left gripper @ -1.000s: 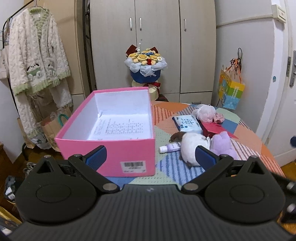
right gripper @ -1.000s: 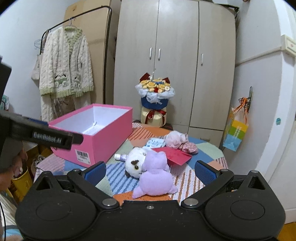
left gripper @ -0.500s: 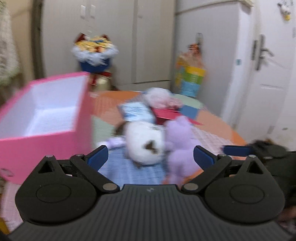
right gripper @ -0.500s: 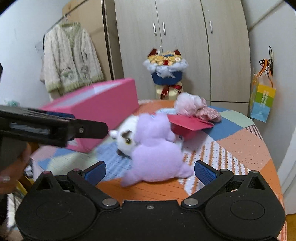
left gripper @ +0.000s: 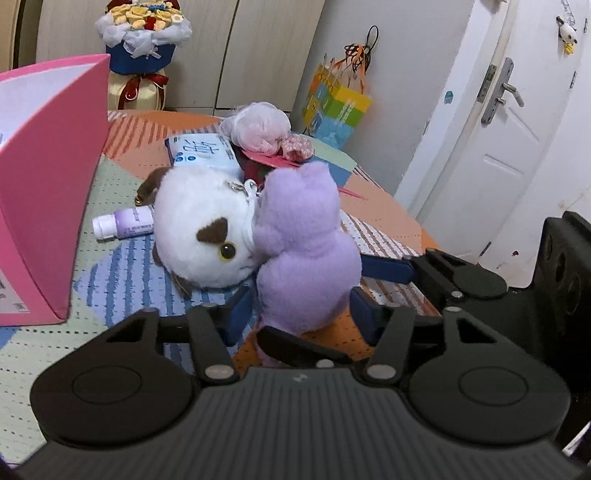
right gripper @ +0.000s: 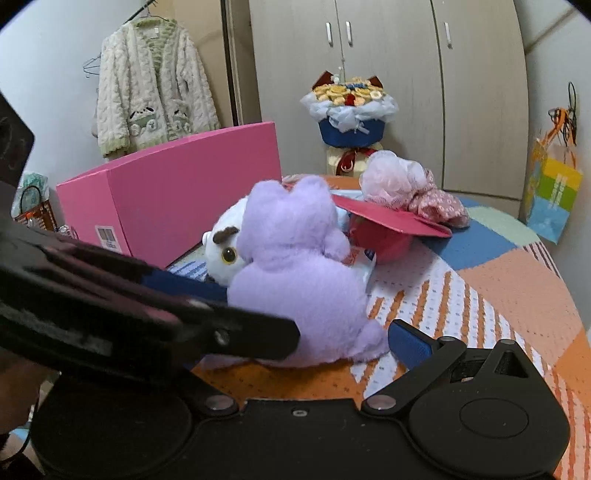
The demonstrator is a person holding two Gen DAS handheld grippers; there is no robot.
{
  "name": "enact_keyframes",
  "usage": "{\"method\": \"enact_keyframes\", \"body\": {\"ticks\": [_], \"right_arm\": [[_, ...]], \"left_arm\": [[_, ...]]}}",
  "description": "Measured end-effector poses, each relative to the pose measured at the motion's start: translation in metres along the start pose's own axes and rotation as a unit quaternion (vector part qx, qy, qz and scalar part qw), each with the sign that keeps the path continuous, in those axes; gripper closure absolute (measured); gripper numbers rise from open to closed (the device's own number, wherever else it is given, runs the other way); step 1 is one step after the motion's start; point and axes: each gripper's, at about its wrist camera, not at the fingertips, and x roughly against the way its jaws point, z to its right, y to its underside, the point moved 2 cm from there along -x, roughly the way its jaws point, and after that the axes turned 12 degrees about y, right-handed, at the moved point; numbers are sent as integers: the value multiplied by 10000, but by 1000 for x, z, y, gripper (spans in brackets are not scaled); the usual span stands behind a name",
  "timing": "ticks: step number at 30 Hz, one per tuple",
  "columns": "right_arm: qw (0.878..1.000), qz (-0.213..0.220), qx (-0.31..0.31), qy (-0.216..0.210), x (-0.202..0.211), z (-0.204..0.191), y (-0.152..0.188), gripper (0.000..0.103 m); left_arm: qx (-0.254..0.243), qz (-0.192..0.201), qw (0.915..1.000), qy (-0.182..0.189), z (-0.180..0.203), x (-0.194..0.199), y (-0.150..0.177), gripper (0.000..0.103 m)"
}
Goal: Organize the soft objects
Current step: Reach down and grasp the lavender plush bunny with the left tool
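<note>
Behind the table I see pale wardrobe doors point(right gripper: 388, 74), a fluffy cream cardigan point(right gripper: 151, 92) on a hanger, and a flower bouquet point(left gripper: 142, 27) in a blue wrap. My table wears a patchwork cloth point(left gripper: 122, 184) in orange, blue and green. On it, the purple plush point(left gripper: 306, 243) sits upright, pressed against the white plush cat point(left gripper: 203, 236) lying on its side. My left gripper point(left gripper: 299, 310) has its blue fingers point(left gripper: 364, 314) on either side of the purple plush's lower body, touching the fur; they look closed in on it. My right gripper point(right gripper: 306, 321) comes in from the other side: one blue finger point(right gripper: 410, 343) lies just beside the plush's foot, the other is hidden behind the left tool, so I cannot tell whether it grips. A pink box point(left gripper: 44, 184) stands open at the left, near the toys. A small lavender bottle point(left gripper: 123, 223) lies beside the cat. Farther back lie a tissue pack point(left gripper: 201, 151), a red envelope point(right gripper: 388, 218) and a pink mesh pouf point(right gripper: 395, 177).
</note>
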Motion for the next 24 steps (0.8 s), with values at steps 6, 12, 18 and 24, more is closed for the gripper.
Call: {"method": "enact_keyframes", "body": {"ticks": [6, 12, 18, 24], "right_arm": [[9995, 300, -39, -56, 1, -3, 6, 20], [9991, 326, -251, 97, 11, -5, 8, 31], [9989, 114, -398, 206, 29, -9, 9, 31], [9968, -395, -691, 89, 43, -17, 9, 31]], "left_arm": [[-78, 66, 9999, -63, 1, -3, 0, 56], [-67, 18, 10000, 62, 5, 4, 1, 56], [111, -188, 9992, 334, 10, 16, 3, 56], [185, -555, 9980, 225, 17, 33, 9, 56]]}}
